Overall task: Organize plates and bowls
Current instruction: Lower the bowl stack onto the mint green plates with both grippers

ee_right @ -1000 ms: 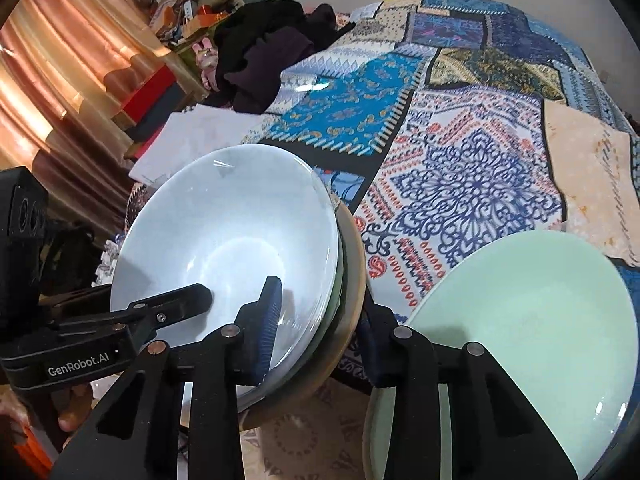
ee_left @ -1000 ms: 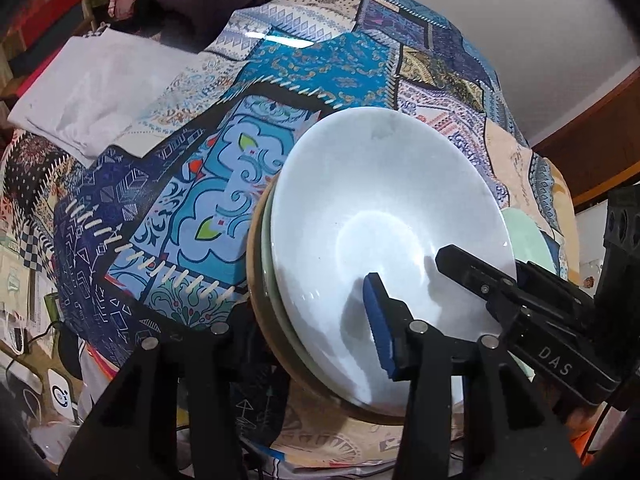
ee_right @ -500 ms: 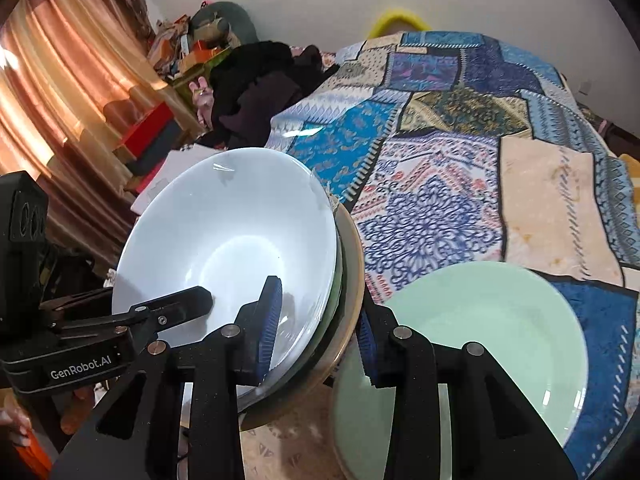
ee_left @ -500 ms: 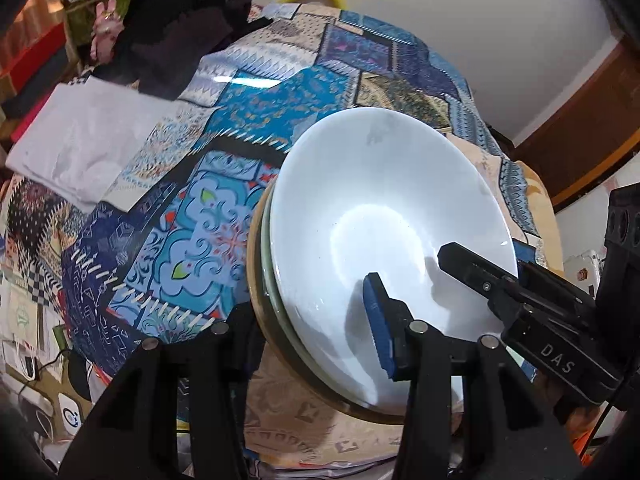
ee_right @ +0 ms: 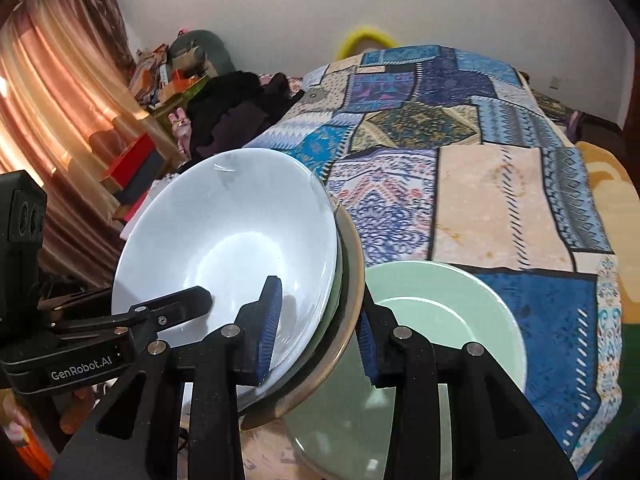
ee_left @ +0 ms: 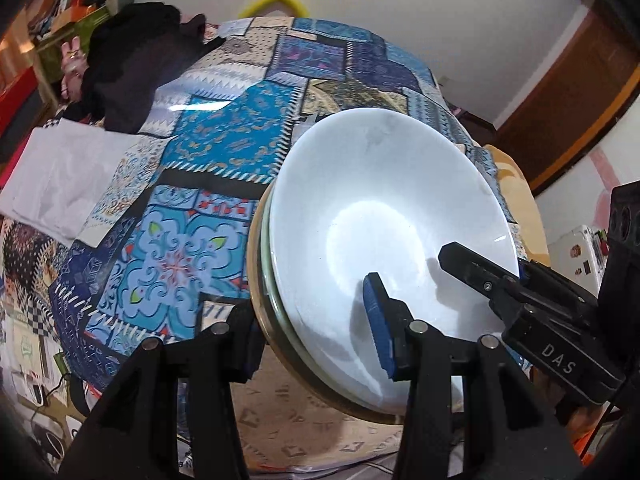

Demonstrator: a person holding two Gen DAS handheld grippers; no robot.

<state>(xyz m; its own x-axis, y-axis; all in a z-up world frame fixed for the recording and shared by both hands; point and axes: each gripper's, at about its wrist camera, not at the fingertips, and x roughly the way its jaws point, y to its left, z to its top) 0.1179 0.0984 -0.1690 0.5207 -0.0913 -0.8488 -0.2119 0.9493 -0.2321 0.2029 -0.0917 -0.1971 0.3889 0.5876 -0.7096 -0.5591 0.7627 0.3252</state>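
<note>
A stack of dishes, with a white bowl (ee_left: 384,216) on top, a pale green dish under it and a brown-rimmed one at the bottom, is held up off the bed and tilted. My left gripper (ee_left: 316,340) is shut on the stack's near rim. My right gripper (ee_right: 316,332) is shut on the same stack (ee_right: 228,248) from the other side. Each gripper shows in the other's view, with a finger lying inside the white bowl. A pale green plate (ee_right: 440,336) lies on the bed just right of and below the stack.
A patchwork bedspread (ee_right: 460,152) covers the bed. Dark clothes (ee_right: 236,108) and folded white cloth (ee_left: 68,184) lie at its left side. Curtains and cluttered shelves stand at the left. A wall and a wooden door frame (ee_left: 568,92) are beyond.
Both grippers have lifted the stack higher above the bed. The bed and the green plate now show lower and farther off. The grips have not changed.
</note>
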